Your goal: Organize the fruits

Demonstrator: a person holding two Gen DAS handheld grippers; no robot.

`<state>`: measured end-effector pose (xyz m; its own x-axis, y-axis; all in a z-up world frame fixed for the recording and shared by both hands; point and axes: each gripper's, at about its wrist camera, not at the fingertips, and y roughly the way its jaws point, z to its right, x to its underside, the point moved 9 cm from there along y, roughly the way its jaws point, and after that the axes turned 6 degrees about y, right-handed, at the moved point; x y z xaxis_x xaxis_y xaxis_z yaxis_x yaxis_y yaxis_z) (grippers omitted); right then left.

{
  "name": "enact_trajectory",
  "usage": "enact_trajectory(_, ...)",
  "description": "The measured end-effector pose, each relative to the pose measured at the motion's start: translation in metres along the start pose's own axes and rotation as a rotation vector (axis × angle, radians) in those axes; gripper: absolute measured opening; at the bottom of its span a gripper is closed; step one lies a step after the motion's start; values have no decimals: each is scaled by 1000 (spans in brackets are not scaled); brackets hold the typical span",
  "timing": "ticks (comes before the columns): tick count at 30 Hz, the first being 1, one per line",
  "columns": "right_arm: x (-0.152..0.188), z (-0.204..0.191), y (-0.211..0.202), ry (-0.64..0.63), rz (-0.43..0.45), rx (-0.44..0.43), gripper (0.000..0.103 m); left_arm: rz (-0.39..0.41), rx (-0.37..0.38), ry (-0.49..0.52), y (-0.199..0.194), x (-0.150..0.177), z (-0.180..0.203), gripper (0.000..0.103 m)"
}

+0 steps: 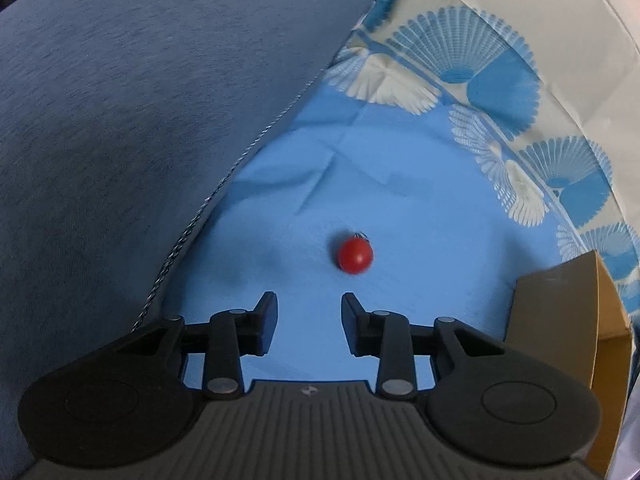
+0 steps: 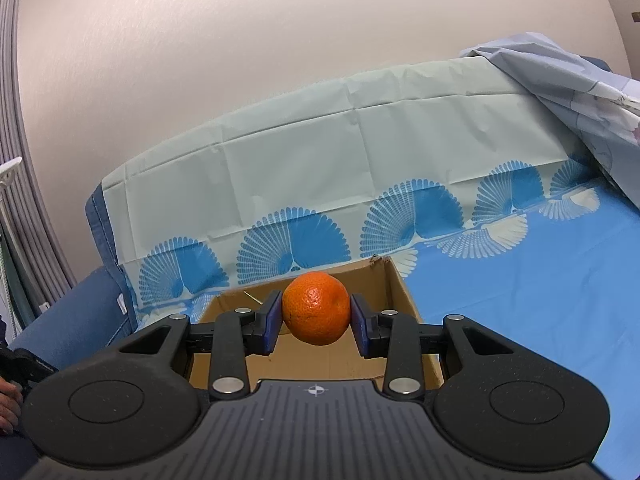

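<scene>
In the left wrist view a small red cherry tomato (image 1: 354,255) lies on the blue cloth (image 1: 400,208), just ahead of my left gripper (image 1: 309,300) and slightly right of its centre line. The left gripper is open and empty. In the right wrist view my right gripper (image 2: 316,307) is shut on an orange mandarin (image 2: 316,307) and holds it above the open cardboard box (image 2: 396,280). The box's inside shows brown below the fruit. A corner of the box also shows at the right edge of the left wrist view (image 1: 560,320).
A grey-blue cushion (image 1: 140,120) rises at the left in the left wrist view. The patterned cloth climbs a backrest (image 2: 320,152) behind the box. A crumpled pale sheet (image 2: 580,92) lies at the far right. A plain wall (image 2: 280,40) stands behind.
</scene>
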<state>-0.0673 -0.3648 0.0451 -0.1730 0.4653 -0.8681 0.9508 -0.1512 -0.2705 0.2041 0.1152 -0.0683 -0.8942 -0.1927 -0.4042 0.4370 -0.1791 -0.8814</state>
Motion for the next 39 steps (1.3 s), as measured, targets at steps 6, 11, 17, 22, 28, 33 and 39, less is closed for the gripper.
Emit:
enact_trajectory(6, 1, -3, 3, 9, -10, -11, 37, 112, 41, 132, 13, -12, 36, 63)
enact_trajectory(11, 1, -4, 6, -1, -24, -9, 37, 73, 54, 264, 45, -2, 73, 65)
enact_trajectory(17, 2, -5, 15, 0, -41, 2, 37, -4, 58, 446, 80, 20, 106, 59)
enact_trajectory(22, 5, -13, 23, -16, -58, 1, 37, -16, 39, 569, 82, 41, 119, 55)
enact_trajectory(28, 8, -18, 30, -26, -70, -1, 38, -5, 7, 736, 77, 60, 136, 36)
enact_trajectory(33, 10, -22, 32, -41, -72, -2, 38, 10, 9, 778, 71, 66, 141, 22)
enact_trajectory(39, 10, -21, 32, -44, -69, -1, 38, 85, 44, 712, 56, 52, 138, 22)
